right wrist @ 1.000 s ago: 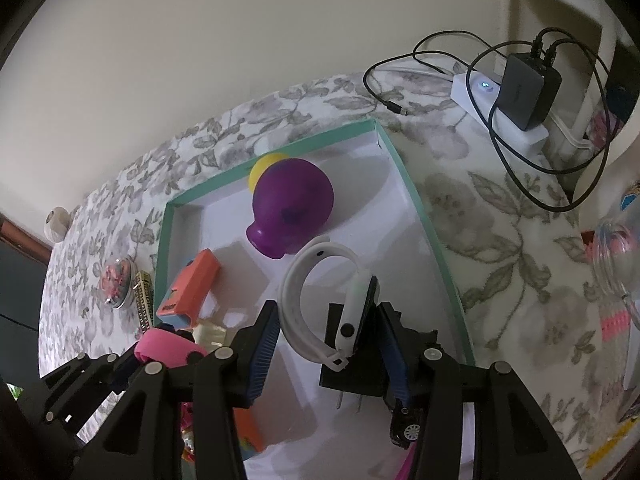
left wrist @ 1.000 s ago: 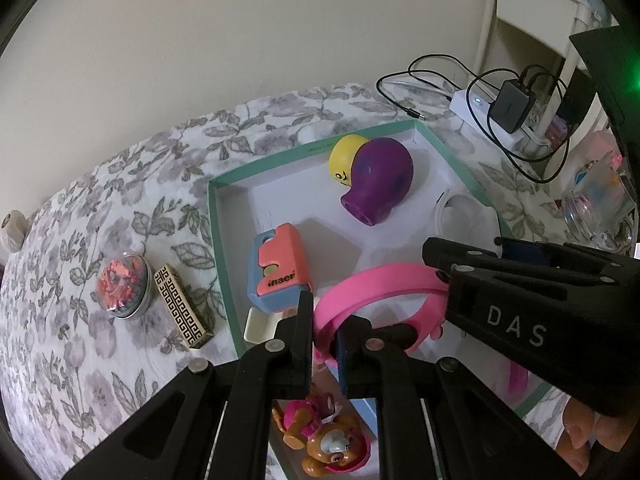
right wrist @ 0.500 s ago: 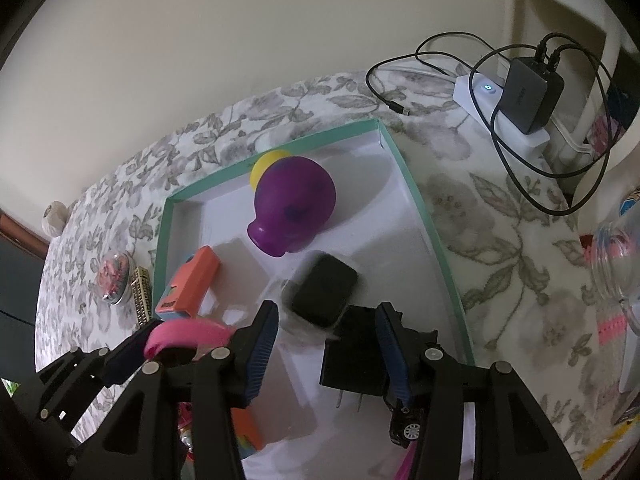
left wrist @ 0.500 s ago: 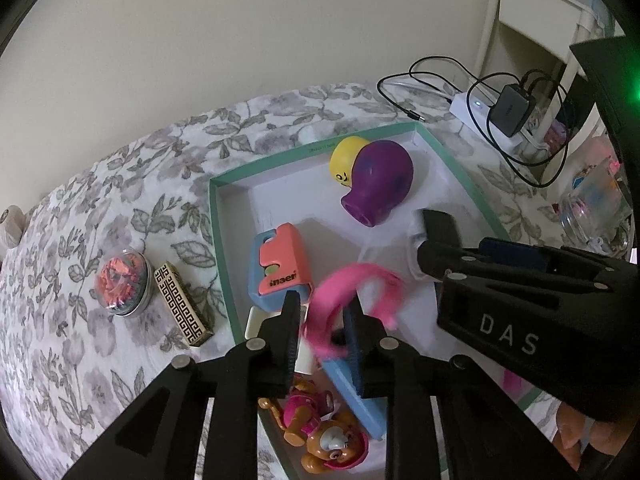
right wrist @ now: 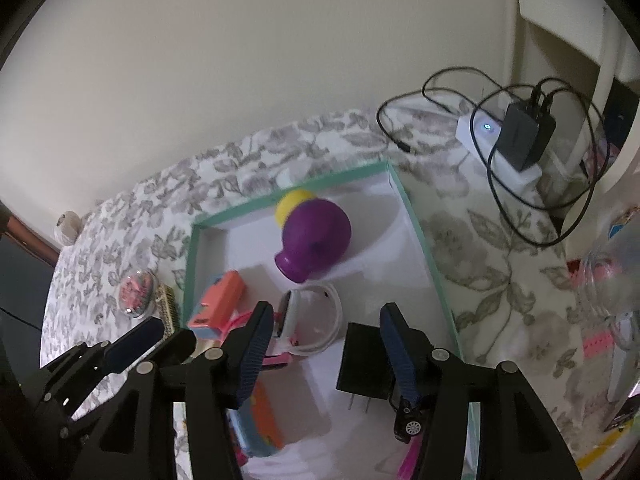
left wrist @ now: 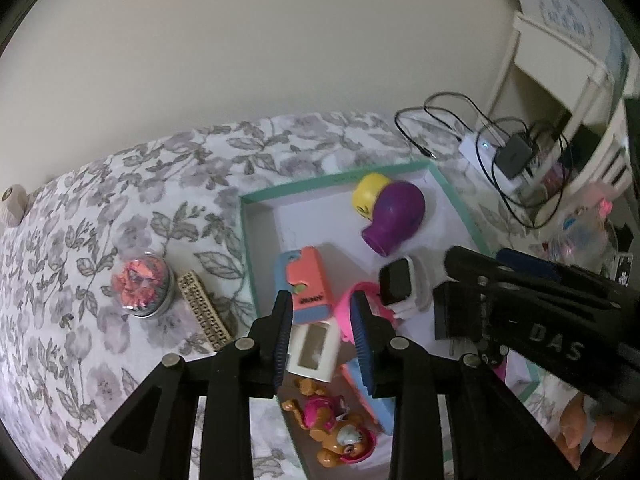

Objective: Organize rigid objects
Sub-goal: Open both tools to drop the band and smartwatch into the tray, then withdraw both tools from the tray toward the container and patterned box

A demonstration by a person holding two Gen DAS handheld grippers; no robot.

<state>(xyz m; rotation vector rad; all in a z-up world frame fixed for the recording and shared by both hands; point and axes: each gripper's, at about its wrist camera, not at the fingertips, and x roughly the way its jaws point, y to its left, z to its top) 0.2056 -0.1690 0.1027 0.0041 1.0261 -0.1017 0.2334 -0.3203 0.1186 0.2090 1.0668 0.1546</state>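
From the left wrist camera, the left gripper (left wrist: 322,334) hangs over the near part of the teal-rimmed box (left wrist: 335,178), its jaws apart and just opened further, with nothing pressed between the pads; the pink watch (left wrist: 354,300) lies in the box right behind the right-hand pad, free of it. The white watch (left wrist: 402,286) rests against the pink one with its dark face up, and the black charger plug (left wrist: 450,314) stands just beside it. Two things remain outside the box, on the floral cloth (left wrist: 120,360) to the left: a clear dome of red bits (left wrist: 142,284) and, touching or almost touching it, a gold patterned bar (left wrist: 204,312) whose long axis runs roughly alongside the box's left wall. They lie up and left of these jaws, so the left hand looks the nearer one for either, and the bar would probably be taken across its narrow width. From the right wrist camera, the right gripper (right wrist: 328,354) also stands with its jaws spread and nothing between the pads; the white watch (right wrist: 308,320) lies on its side just past the left-hand pad, and the plug (right wrist: 362,364) sits inside the right-hand pad, whether touching it I cannot tell. The dome (right wrist: 138,292) and bar (right wrist: 168,306) appear far to the left, beyond the left gripper (right wrist: 160,340), well apart from this hand.
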